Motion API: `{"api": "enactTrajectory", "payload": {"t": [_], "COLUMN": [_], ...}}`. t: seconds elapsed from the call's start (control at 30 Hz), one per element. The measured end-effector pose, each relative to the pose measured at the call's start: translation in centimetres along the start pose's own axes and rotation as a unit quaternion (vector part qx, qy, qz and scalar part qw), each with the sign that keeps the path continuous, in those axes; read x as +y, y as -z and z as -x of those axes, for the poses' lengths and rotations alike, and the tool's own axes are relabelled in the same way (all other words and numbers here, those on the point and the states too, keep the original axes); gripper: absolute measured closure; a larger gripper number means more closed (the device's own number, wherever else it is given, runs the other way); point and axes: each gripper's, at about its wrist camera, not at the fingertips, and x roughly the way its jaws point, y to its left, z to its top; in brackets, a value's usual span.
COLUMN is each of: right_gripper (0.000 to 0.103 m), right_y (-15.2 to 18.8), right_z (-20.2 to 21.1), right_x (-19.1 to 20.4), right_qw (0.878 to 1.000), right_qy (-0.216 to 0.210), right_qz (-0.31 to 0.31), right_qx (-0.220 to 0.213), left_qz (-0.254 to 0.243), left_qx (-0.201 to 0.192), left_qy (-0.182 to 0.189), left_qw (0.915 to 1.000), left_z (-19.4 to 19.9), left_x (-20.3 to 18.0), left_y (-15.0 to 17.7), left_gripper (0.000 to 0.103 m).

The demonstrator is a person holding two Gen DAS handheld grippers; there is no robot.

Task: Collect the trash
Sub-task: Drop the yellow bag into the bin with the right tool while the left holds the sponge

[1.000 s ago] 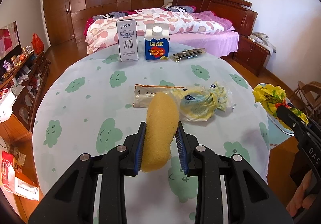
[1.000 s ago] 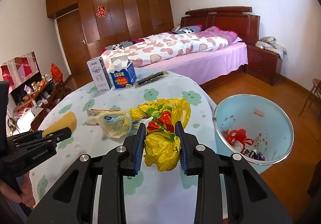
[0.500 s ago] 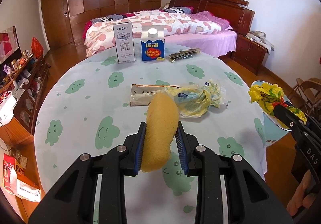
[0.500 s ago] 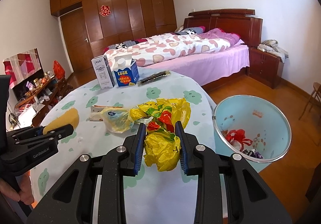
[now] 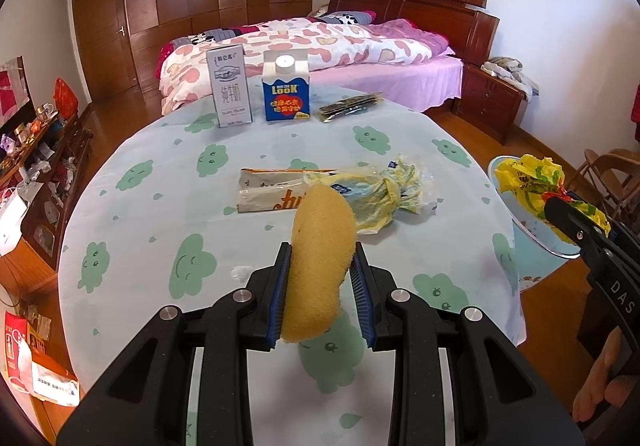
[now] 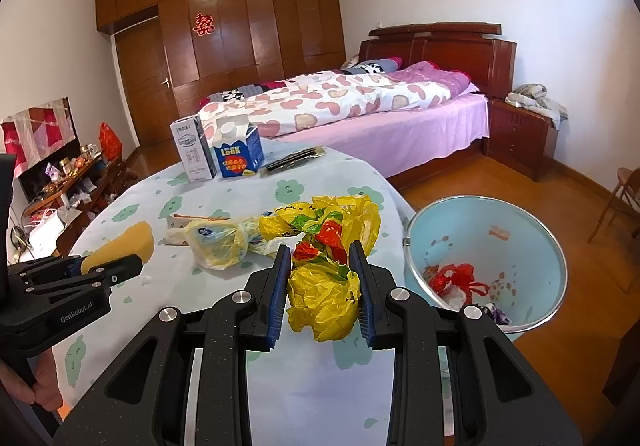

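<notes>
My left gripper (image 5: 321, 252) is shut on a yellow sponge (image 5: 322, 246), held upright above the cloud-patterned tablecloth (image 5: 160, 214). My right gripper (image 6: 321, 254) is shut on a crumpled yellow plastic bag (image 6: 324, 298) with red and green print, held over the table's right edge beside the light blue bin (image 6: 532, 222). The bin holds red and other scraps (image 6: 456, 280). On the table lie a pale yellow knotted bag (image 5: 384, 194) and a flat white-and-orange wrapper (image 5: 268, 190). In the left wrist view the right gripper's bag (image 5: 532, 182) shows at the right, in front of the bin.
A tall white carton (image 5: 230, 86), a blue milk carton (image 5: 286, 90) and a dark flat packet (image 5: 350, 107) stand at the table's far side. A bed (image 6: 360, 106) lies beyond. A cluttered low shelf (image 5: 36, 166) runs along the left. A wooden chair (image 6: 624, 198) stands right of the bin.
Both views have risen and pulled back slightly from the table. Both grips are unchanged, and the trash on the table has not moved.
</notes>
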Motion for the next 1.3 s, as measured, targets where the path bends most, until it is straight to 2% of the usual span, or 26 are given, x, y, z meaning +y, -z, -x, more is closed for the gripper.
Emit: {"api": "enactTrajectory", "payload": {"t": [0.83,1.3], "right_gripper": [0.072,0.072], "right_y": [-0.7,-1.4], "right_z": [0.7,1.6], "right_x": [-4.4,-8.9], "right_qw": [0.999,0.993], "right_qy": [0.044,0.098], "right_qz": [-0.027,-0.059], "right_qx": [-0.015,-0.032], "left_qz": [-0.044,-0.071], "left_qx": [-0.013,-0.024], "left_qy": [0.038,0.059], "left_qw": [0.9982,0.9954], "left_z": [-0.4,-0.7], "left_x": [-5.6,-9.4], "left_y": [-2.3,-3.7], "left_gripper": [0.074,0.074]}}
